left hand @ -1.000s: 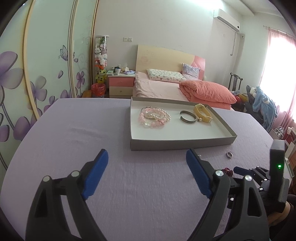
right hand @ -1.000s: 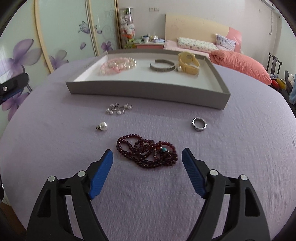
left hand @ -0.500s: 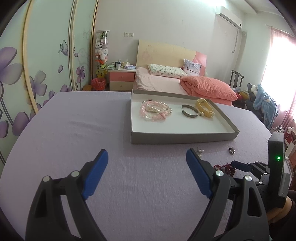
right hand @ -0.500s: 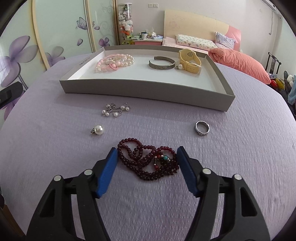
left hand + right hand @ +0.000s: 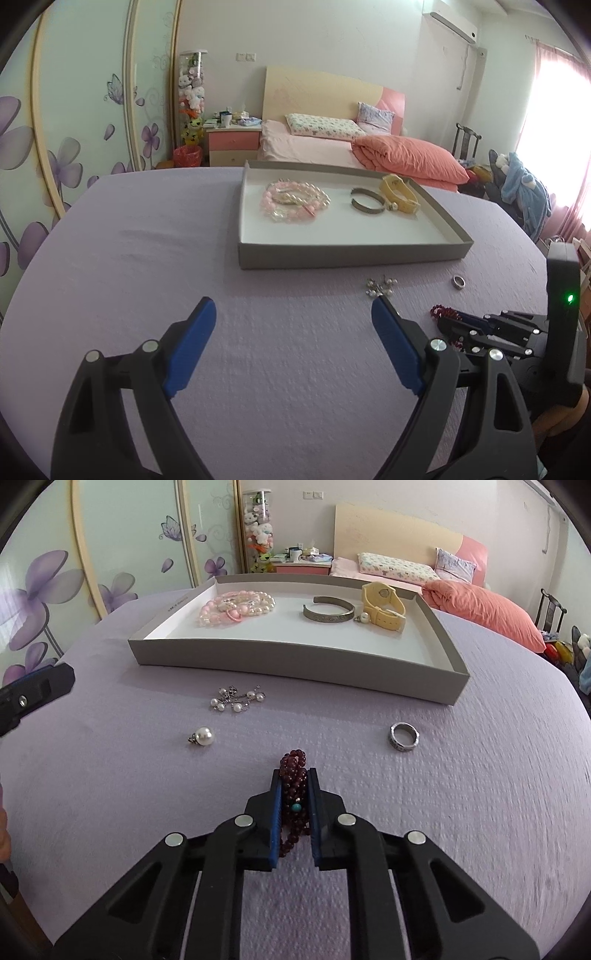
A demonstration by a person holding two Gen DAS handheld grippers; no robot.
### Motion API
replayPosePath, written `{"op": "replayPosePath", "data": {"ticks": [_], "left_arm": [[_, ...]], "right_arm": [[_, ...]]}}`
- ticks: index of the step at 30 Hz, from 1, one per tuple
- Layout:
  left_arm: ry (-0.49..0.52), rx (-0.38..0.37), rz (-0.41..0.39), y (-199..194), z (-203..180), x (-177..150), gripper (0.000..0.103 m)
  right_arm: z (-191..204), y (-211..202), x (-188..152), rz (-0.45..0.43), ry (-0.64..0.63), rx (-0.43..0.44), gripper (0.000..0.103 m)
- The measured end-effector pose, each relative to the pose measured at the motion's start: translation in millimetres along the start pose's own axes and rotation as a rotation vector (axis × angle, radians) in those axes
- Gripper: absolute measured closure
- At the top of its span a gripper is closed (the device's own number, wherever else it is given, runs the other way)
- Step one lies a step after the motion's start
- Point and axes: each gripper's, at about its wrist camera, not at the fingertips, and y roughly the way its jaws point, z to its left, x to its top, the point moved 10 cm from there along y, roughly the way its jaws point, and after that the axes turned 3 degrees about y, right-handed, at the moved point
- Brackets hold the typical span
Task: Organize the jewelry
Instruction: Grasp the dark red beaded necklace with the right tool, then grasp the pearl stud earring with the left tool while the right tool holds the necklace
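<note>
The right gripper (image 5: 293,792) has its blue-padded jaws drawn in narrow, pinching a bunched dark red beaded necklace (image 5: 293,771) with one turquoise bead; a loop of the beads pokes out just past the fingertips and rests on the lilac textured tablecloth (image 5: 461,794). Ahead and to the left of these tongs lie a single white pearl pendant (image 5: 202,736) and, farther on, a small cluster of pearl-and-silver earrings (image 5: 236,699); ahead to the right lies a silver band ring (image 5: 403,737). Beyond them all sits a shallow grey cardboard tray with a white floor (image 5: 295,662), holding a heap of pink and pearl bead bracelets (image 5: 236,607), an open silver cuff bangle (image 5: 328,613) and a pale yellow plastic watch (image 5: 384,603). The left gripper (image 5: 293,325) hovers with its jaws spread wide and nothing between them, above bare cloth, the tray ahead of it and the right tool off to its right.
</note>
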Motion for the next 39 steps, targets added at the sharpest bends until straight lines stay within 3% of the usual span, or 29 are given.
{"op": "replayPosePath", "data": {"ticks": [9,18,22,24,28,30,39], "left_arm": [[0.063,-0.038,0.072,24,-36,-12,0.019],[0.142,-0.037,0.156,56,-82,-26,0.054],[0.177,-0.032,0.176,68,-96,-29,0.063],[0.181,-0.034,0.189,73,-100,-30,0.073],[0.188,-0.024,0.191,78,-102,-29,0.078],[0.182,-0.029,0.191,80,-103,-28,0.087],[0.173,-0.040,0.178,75,-95,-29,0.090]], "right_arm": [[-48,-20,4,-0.039,0.155,0.026,0.092],[-63,-27,11,-0.067,0.217,0.064,0.092],[-63,-24,12,-0.064,0.224,0.074,0.092],[-63,-23,11,-0.060,0.227,0.078,0.092],[-65,-24,12,-0.059,0.235,0.084,0.092],[-65,-24,12,-0.060,0.241,0.089,0.092],[-60,-29,15,-0.070,0.240,0.099,0.092]]}}
